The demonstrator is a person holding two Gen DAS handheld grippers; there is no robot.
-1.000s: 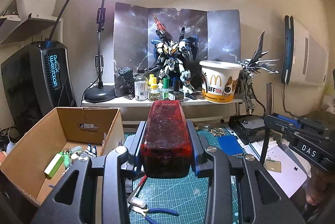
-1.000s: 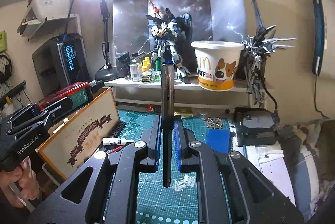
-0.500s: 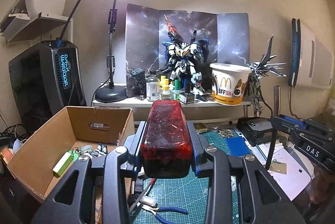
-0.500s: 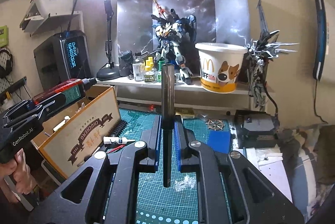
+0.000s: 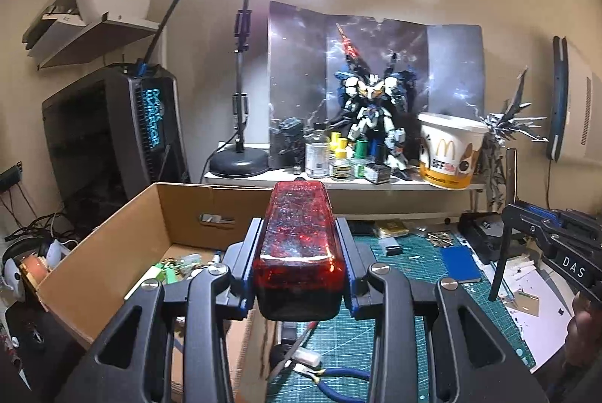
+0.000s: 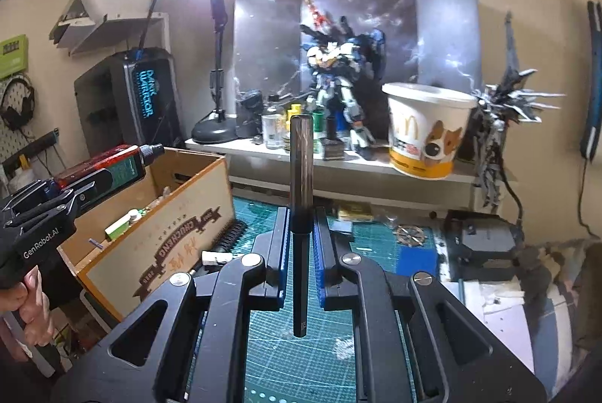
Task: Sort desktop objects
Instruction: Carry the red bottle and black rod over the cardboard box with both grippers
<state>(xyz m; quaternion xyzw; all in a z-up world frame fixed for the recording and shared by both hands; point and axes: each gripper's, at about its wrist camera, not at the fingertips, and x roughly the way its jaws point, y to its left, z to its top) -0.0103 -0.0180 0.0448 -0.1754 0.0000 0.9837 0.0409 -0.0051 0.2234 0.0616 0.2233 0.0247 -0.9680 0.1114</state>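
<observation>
Both tongs are closed on things: the left gripper (image 5: 299, 245) clamps a red translucent rectangular tool body (image 5: 299, 237), and the right gripper (image 6: 301, 237) clamps a thin dark metal rod (image 6: 301, 199) standing upright. Below the left one sits an open brown cardboard box (image 5: 113, 245); the small things inside are hard to make out. On the green cutting mat (image 5: 414, 275), blue-handled pliers (image 5: 338, 378) are partly hidden behind the gripper frame. The hand (image 6: 32, 305) on the left handle is cut off at the edge.
</observation>
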